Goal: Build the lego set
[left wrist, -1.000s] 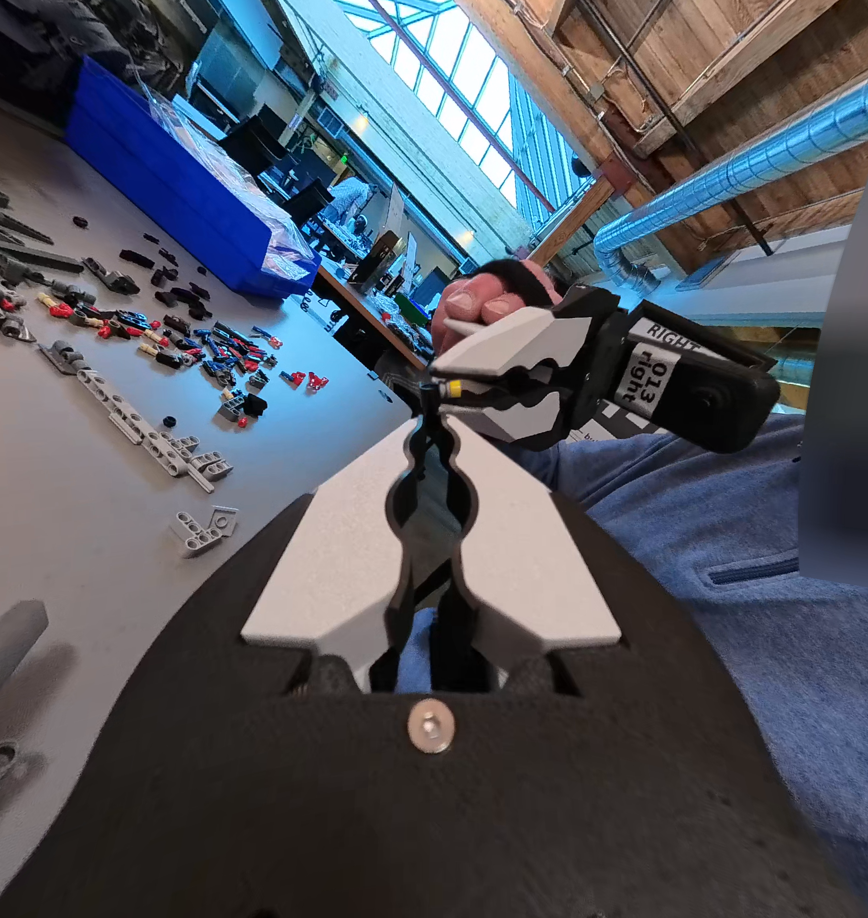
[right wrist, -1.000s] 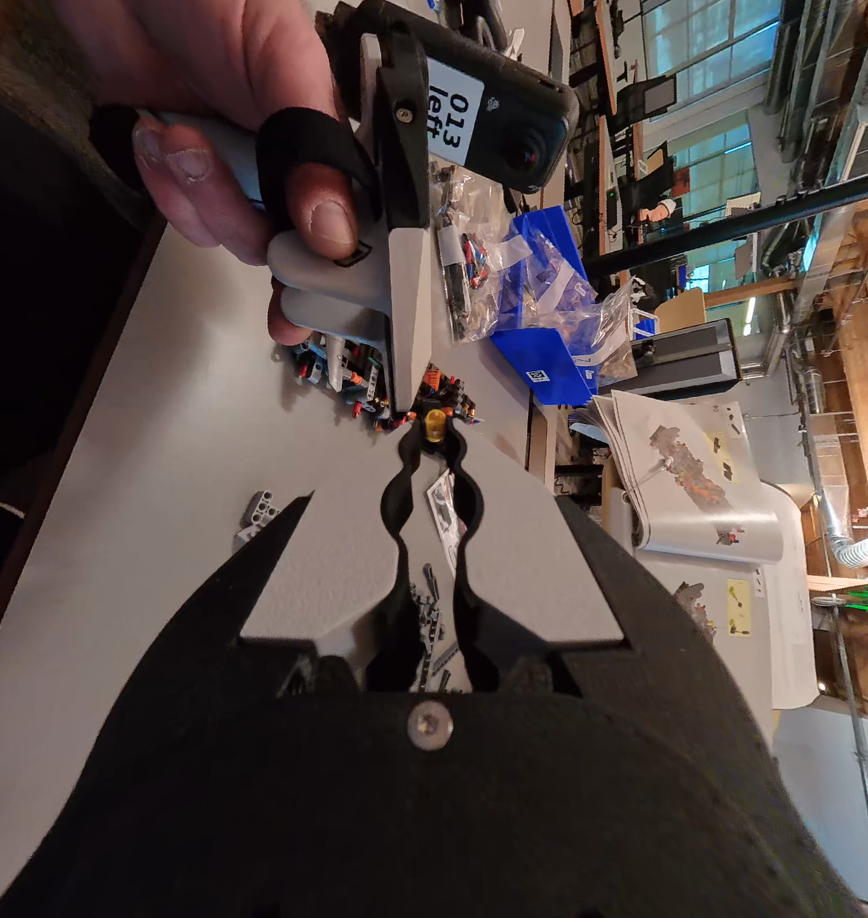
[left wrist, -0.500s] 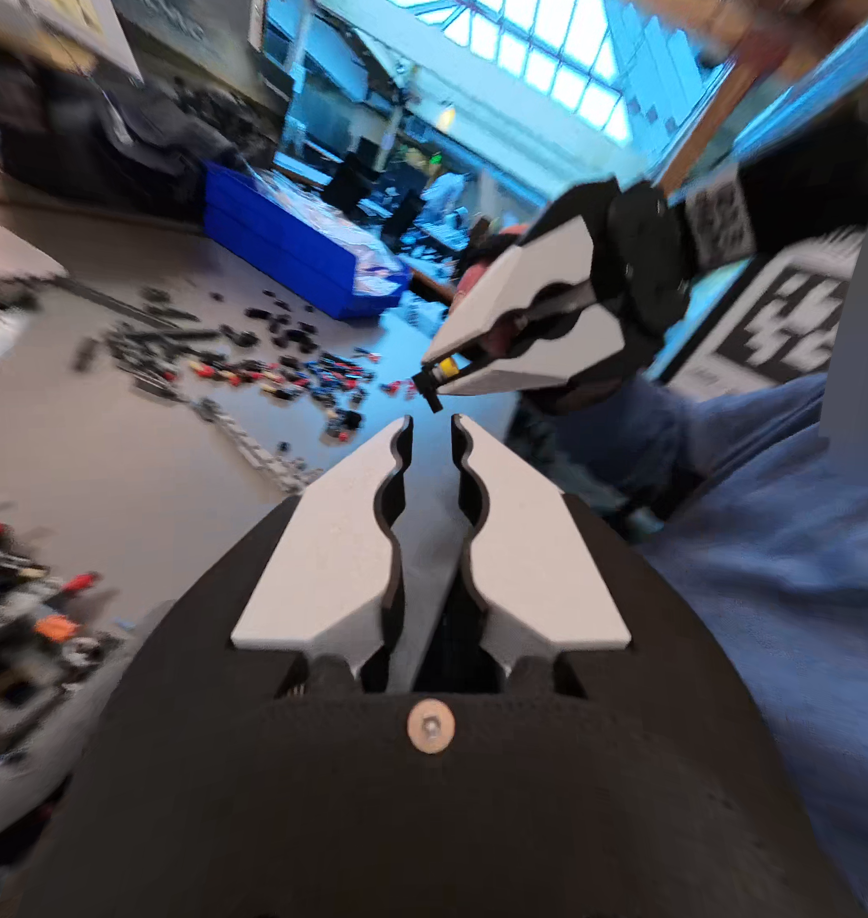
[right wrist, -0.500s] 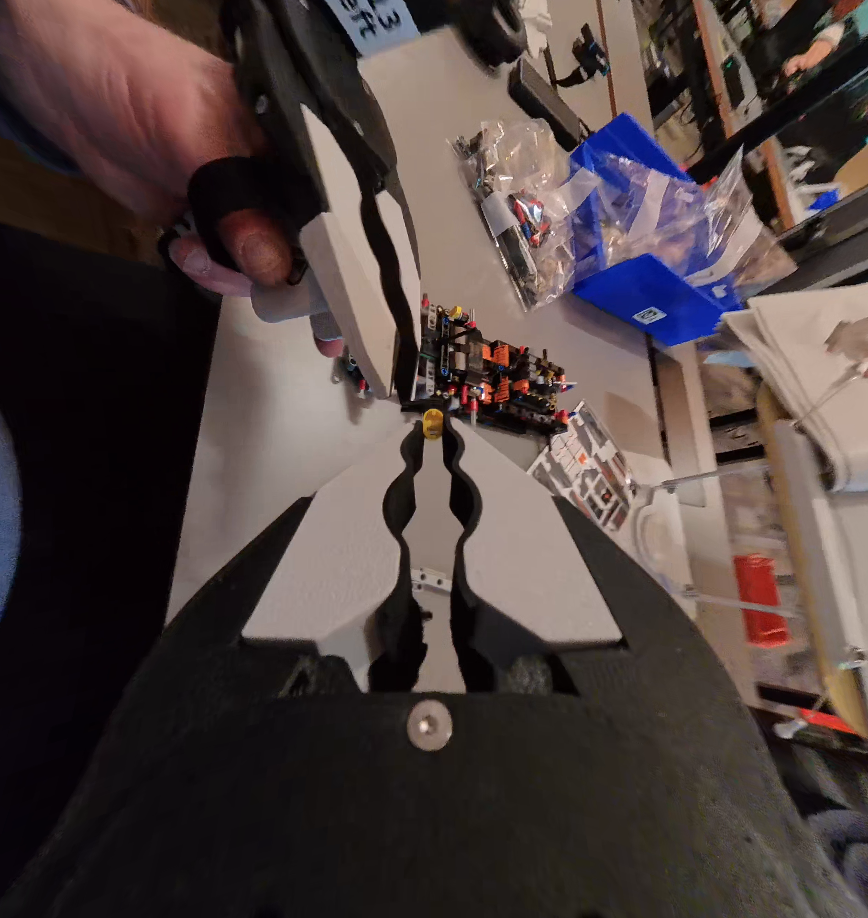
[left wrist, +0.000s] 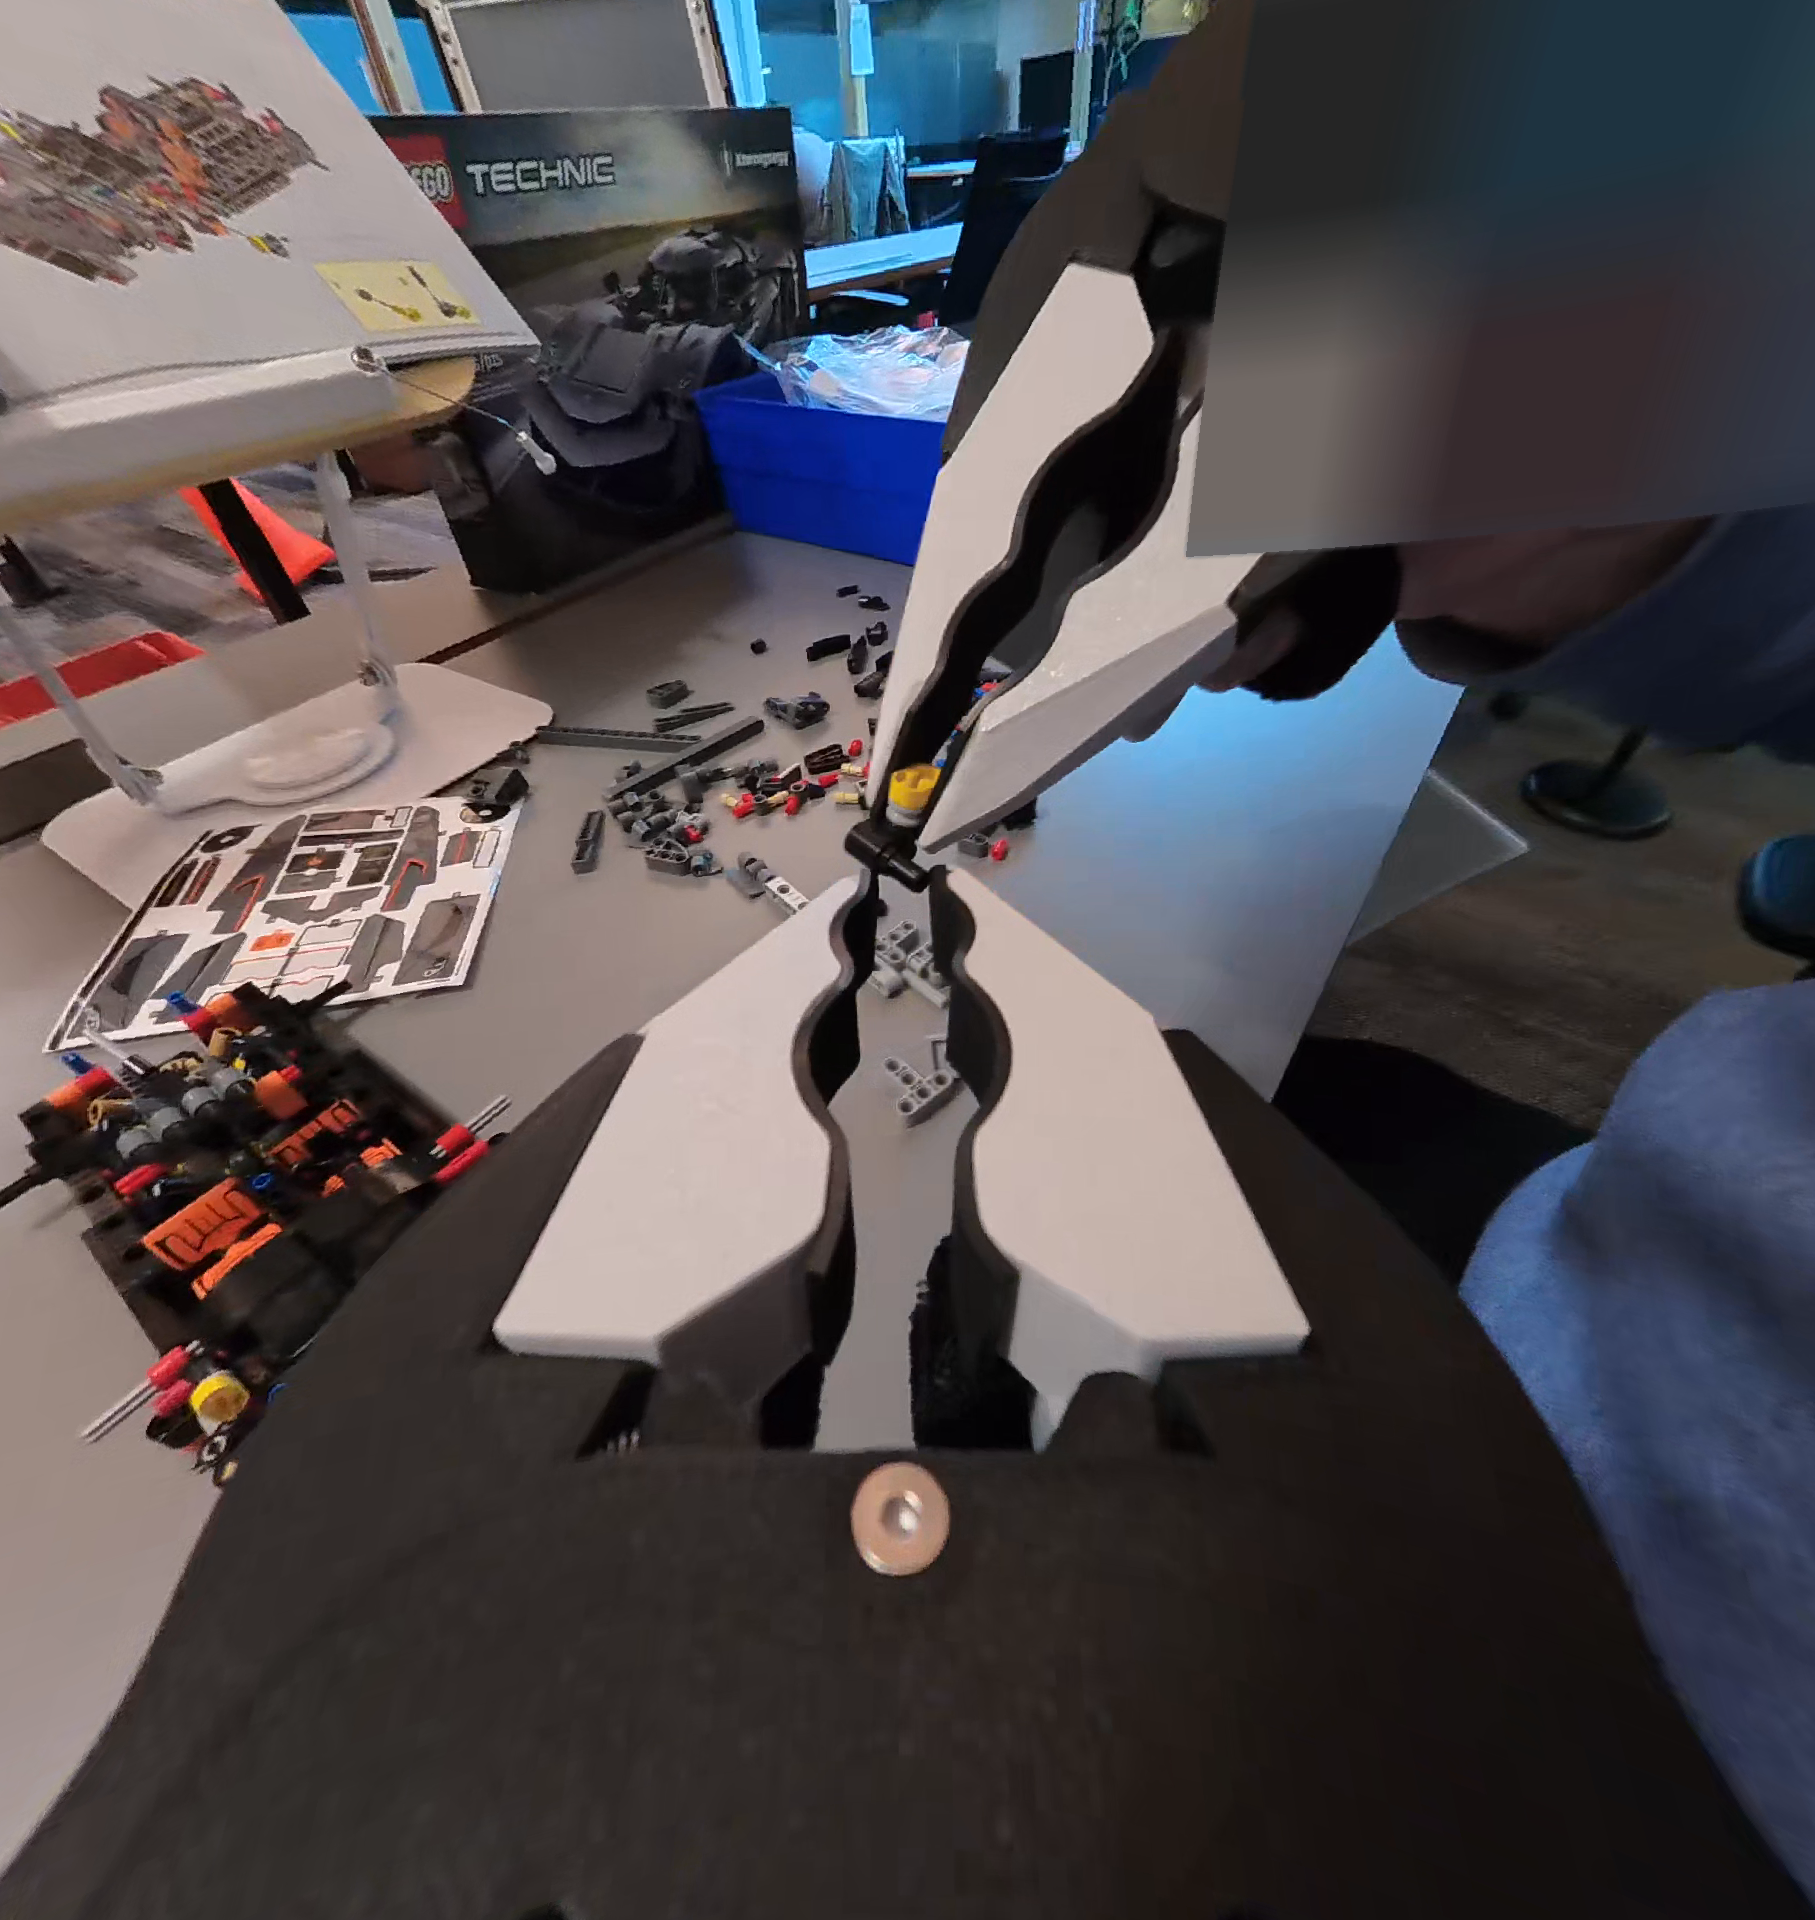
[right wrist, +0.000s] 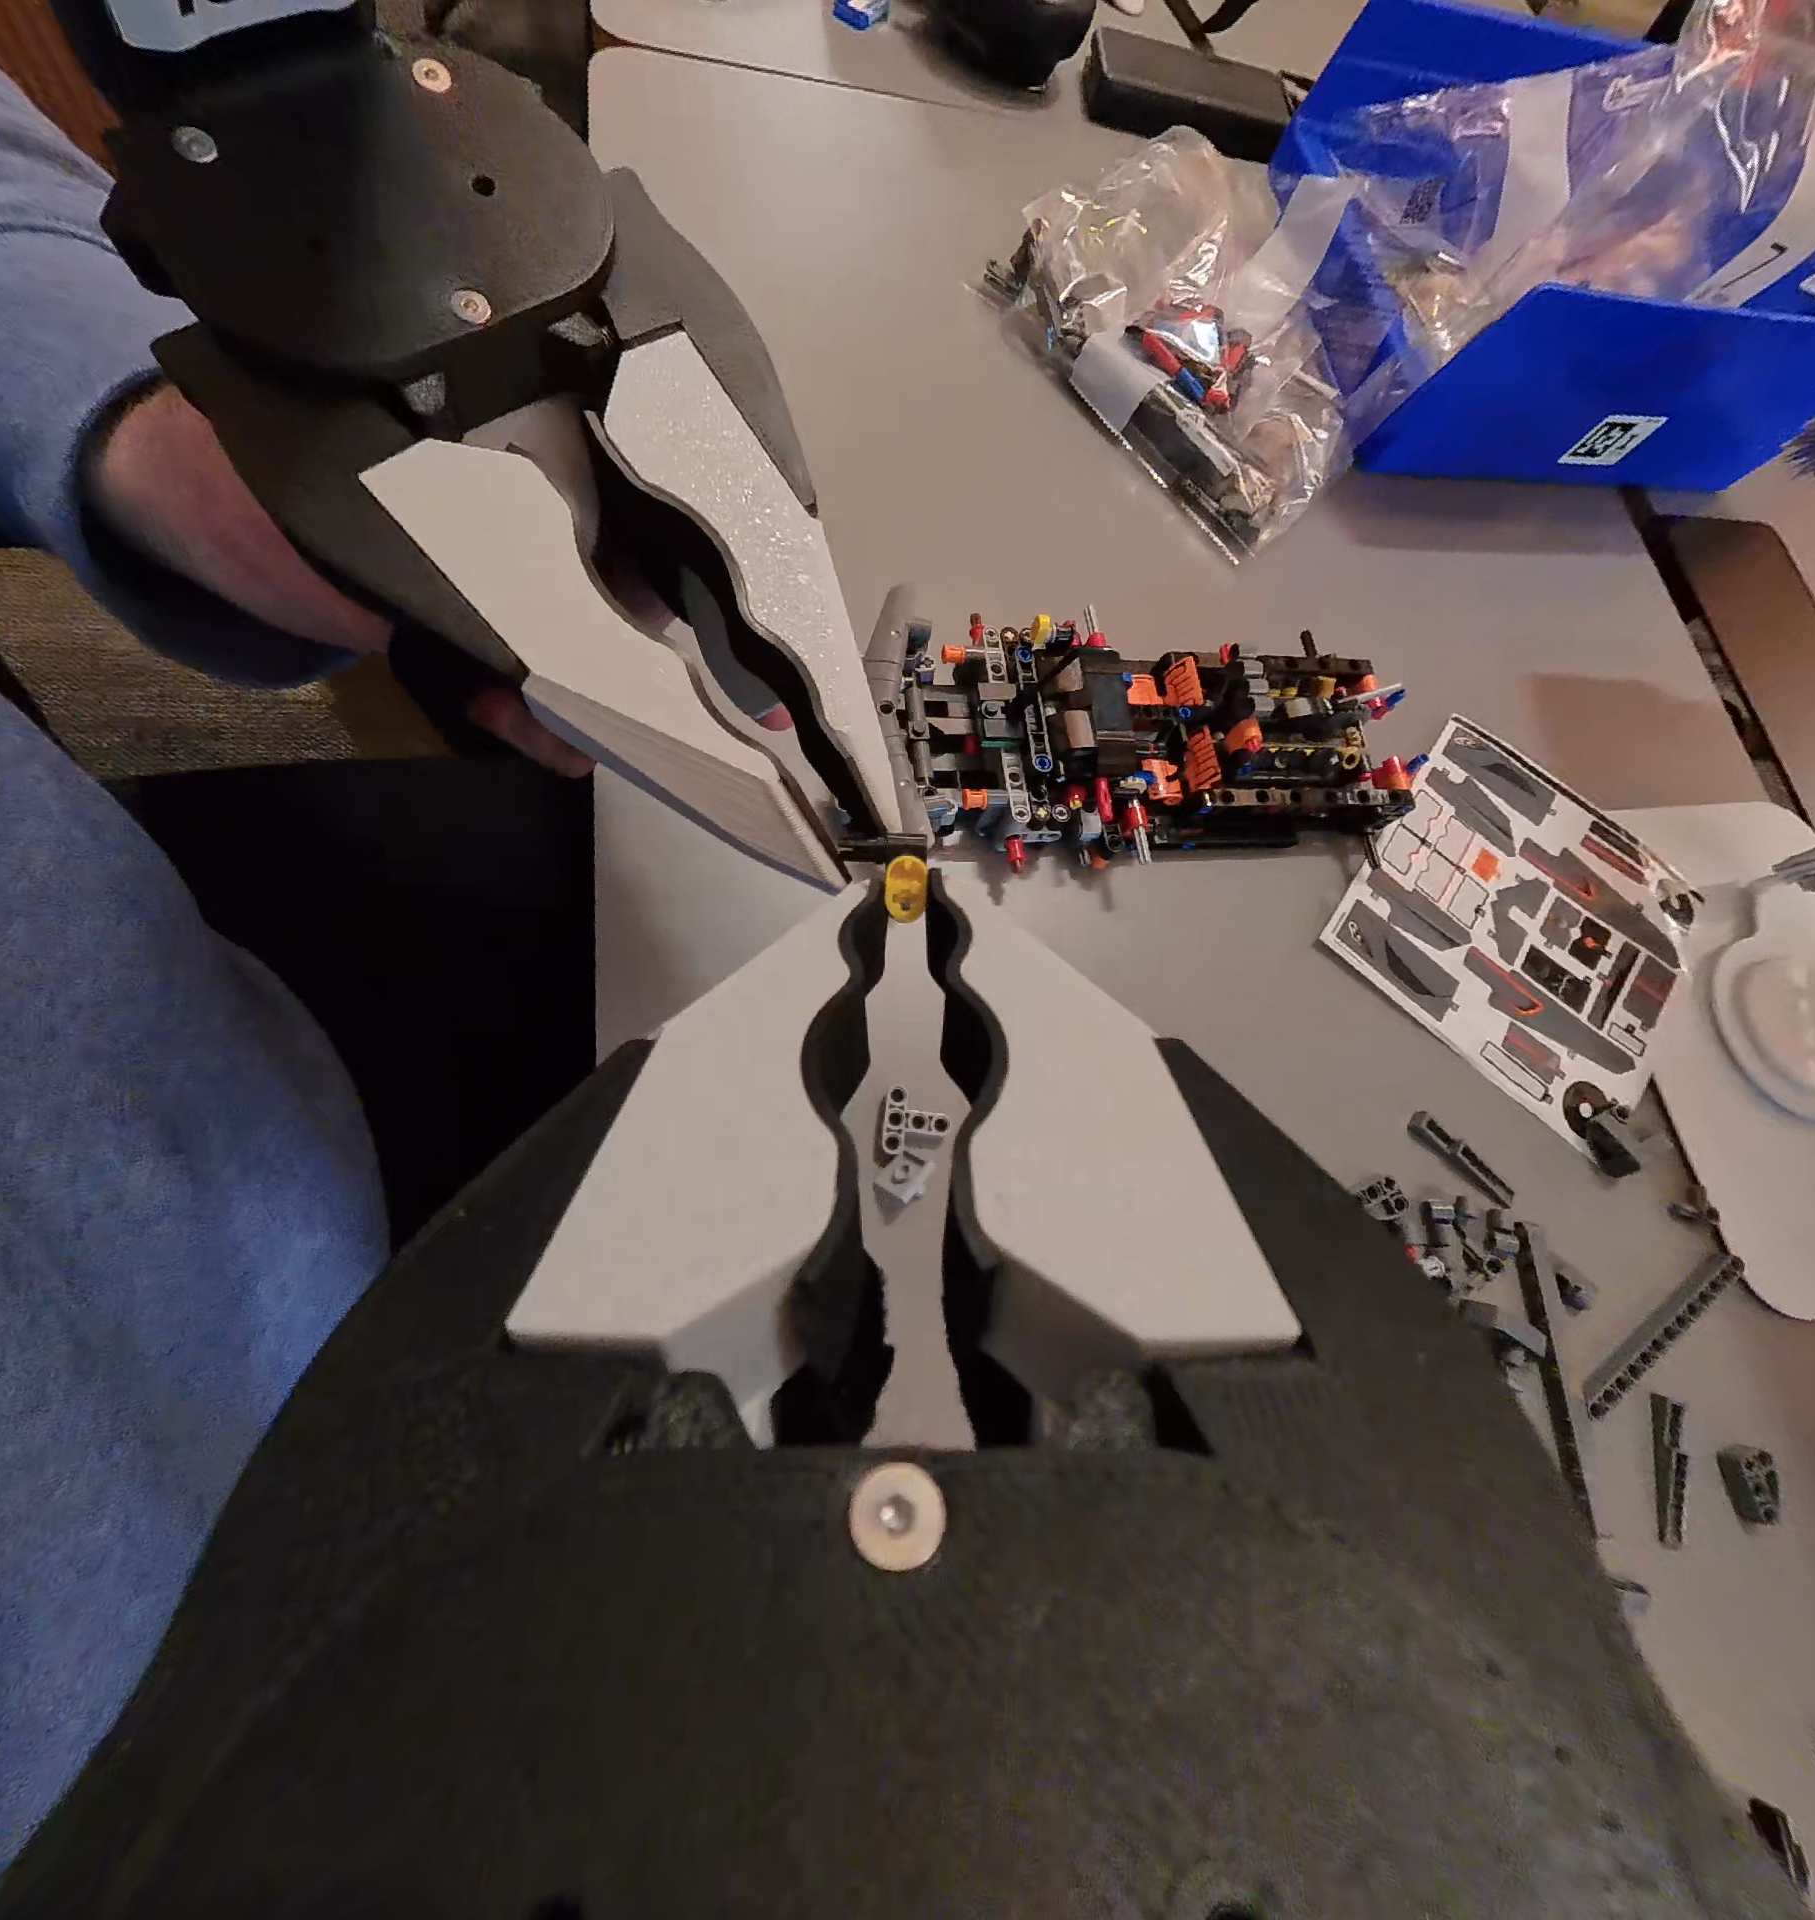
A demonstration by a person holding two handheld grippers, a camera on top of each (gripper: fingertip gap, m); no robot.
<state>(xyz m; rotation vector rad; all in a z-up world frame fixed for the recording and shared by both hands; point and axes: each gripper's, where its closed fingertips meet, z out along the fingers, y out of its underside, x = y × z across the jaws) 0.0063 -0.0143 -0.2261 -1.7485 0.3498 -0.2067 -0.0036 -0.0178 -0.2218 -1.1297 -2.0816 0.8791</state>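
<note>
My right gripper (right wrist: pixel 908 896) is shut on a small yellow piece (right wrist: pixel 905 888) at its tips. A short black pin (right wrist: pixel 867 844) sticks out of that piece. My left gripper (left wrist: pixel 898 883) meets it tip to tip, its fingers drawn in on the black pin (left wrist: pixel 887 857). Both are held above the grey table near its edge. In the left wrist view the right gripper (left wrist: pixel 908 821) comes down from above with the yellow piece (left wrist: pixel 908 790). The left gripper also shows in the right wrist view (right wrist: pixel 872 844). The partly built black and orange model (right wrist: pixel 1142 738) lies just beyond them and also shows in the left wrist view (left wrist: pixel 228 1153).
A sticker sheet (right wrist: pixel 1505 914) lies beside the model. Loose parts (left wrist: pixel 716 779) are scattered behind it, and small grey pieces (right wrist: pixel 908 1122) lie under the grippers. An instruction booklet (left wrist: pixel 155 208) sits on a white stand (left wrist: pixel 290 748). A blue bin (right wrist: pixel 1609 384) and a parts bag (right wrist: pixel 1163 322) stand farther back. Only a small space, under 4 cm, lies between the two pairs of fingers.
The left gripper let go of the black pin, and both grippers swung down over the table. The left fingers have since closed in on the pin again.
</note>
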